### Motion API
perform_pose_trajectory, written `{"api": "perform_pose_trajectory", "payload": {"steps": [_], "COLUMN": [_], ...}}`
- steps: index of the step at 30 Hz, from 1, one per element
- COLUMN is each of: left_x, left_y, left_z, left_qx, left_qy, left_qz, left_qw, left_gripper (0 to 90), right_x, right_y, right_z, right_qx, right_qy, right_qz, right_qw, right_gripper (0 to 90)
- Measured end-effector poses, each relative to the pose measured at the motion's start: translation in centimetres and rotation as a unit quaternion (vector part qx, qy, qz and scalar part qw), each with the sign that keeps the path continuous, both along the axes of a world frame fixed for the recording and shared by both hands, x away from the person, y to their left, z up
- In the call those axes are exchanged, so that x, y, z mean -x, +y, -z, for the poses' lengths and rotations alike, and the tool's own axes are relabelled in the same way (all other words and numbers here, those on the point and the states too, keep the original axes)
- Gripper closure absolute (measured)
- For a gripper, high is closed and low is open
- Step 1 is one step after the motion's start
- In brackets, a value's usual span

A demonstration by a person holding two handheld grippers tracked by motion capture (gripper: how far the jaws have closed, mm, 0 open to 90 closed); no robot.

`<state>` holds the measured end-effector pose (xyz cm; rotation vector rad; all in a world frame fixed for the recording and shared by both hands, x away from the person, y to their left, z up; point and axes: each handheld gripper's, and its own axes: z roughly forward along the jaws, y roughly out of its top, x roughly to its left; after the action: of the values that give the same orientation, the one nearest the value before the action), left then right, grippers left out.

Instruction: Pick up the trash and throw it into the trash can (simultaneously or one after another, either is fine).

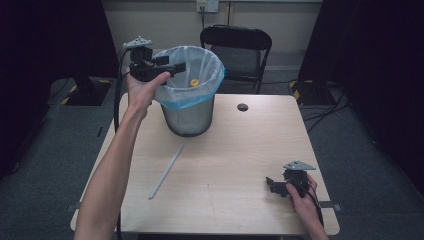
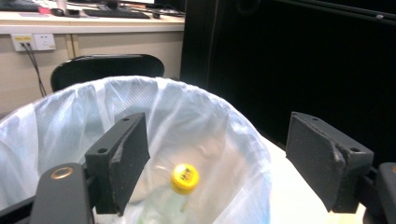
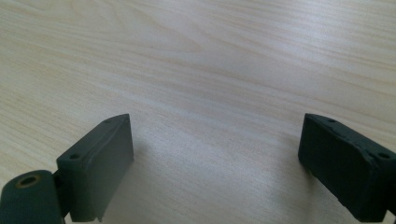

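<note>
Left tongs point(image 1: 172, 66) and right tongs point(image 1: 272, 184): black bodies, each topped by a grey three-cornered plate. A black cable trails from each. Each has two flat black jaws, slab-shaped with bevelled edges and small screw holes; a brass-coloured insert sits beside the left-hand jaw. Both forearms are bare, without sleeves.

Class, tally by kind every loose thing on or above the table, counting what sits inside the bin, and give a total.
Bins, with liner: 1
Bottles with a yellow cap, inside the bin: 1
Pale sticks lying on the table: 1
Hand-held tongs: 2, left and right, both open
Total: 5
</note>
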<state>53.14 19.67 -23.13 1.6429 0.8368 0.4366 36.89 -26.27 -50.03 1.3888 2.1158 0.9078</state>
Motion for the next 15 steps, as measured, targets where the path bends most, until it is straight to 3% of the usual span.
{"api": "perform_pose_trajectory", "payload": {"steps": [6,15], "left_x": [1.0,2.6], "left_y": [0.2,1.1], "left_z": [-0.2,0.3], "left_qx": [0.010,0.003], "left_qy": [-0.005,-0.005], "left_qz": [0.011,0.026], "left_qw": [0.9999,0.9997], "left_gripper": [22.5,23.5], "right_x": [0.0,0.0], "right_y": [0.0,0.0], "right_z": [0.0,0.0], "right_qx": [0.000,0.000], "right_qy": [0.000,0.000], "right_qz": [0.000,-0.001], "right_qw": [1.0000,1.0000], "right_gripper": [9.3,9.3]}}
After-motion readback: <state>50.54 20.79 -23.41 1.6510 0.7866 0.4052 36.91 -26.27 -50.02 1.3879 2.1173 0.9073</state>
